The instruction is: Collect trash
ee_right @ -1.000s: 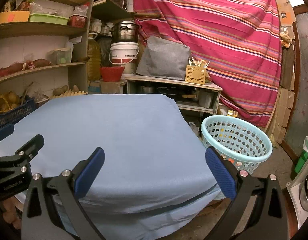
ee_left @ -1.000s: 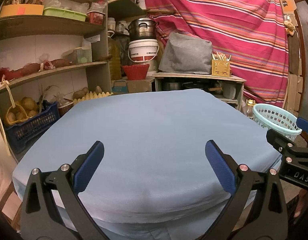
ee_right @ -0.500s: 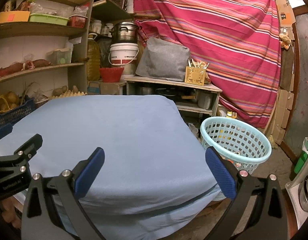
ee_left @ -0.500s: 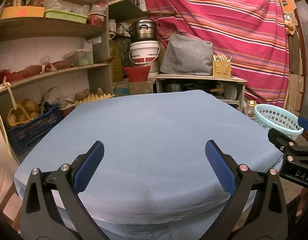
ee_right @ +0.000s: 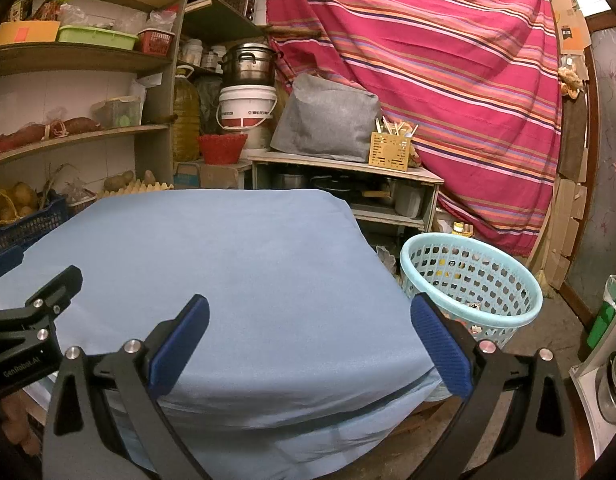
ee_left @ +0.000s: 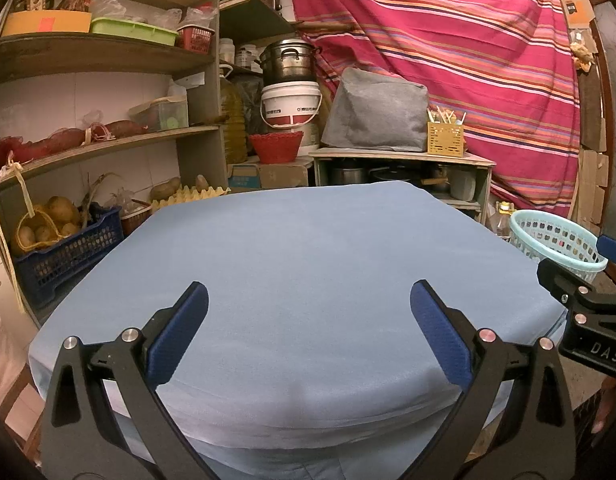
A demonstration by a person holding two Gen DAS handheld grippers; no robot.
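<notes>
The left gripper (ee_left: 308,300) is held low over the near edge of the table, its two blue-padded fingers (ee_left: 180,332) spread wide apart with nothing between them. The right gripper (ee_right: 308,312) sits just beside it to the right, in the same condition: jaws fully parted, pads bare, no item held. Each tool shows at the edge of the other's view, so the two are side by side and apart, not touching.

Both grippers hang above the table (ee_left: 308,248), which is covered by a smooth pale blue cloth that drapes over the near edge. No loose item shows on the cloth in either view.

The light blue perforated basket (ee_right: 471,280) stands upright on the floor just off the table's right side, near its far right corner. Small pieces of litter (ee_right: 473,306) lie in its bottom and show through the holes; what they are I cannot tell.

Beyond the table, a low wooden stand (ee_right: 347,164) carries a grey fabric-covered block (ee_right: 327,120) and a yellow holder of utensils (ee_right: 389,150). To its left a metal pot (ee_left: 288,60) rests on a white bucket (ee_left: 292,104), with a red bowl (ee_left: 276,146) below. Wooden shelves (ee_left: 88,56) run along the left wall, and a dark blue crate (ee_left: 64,252) holding potatoes sits at floor level beside the table. A red striped cloth (ee_left: 467,40) hangs across the back wall.
</notes>
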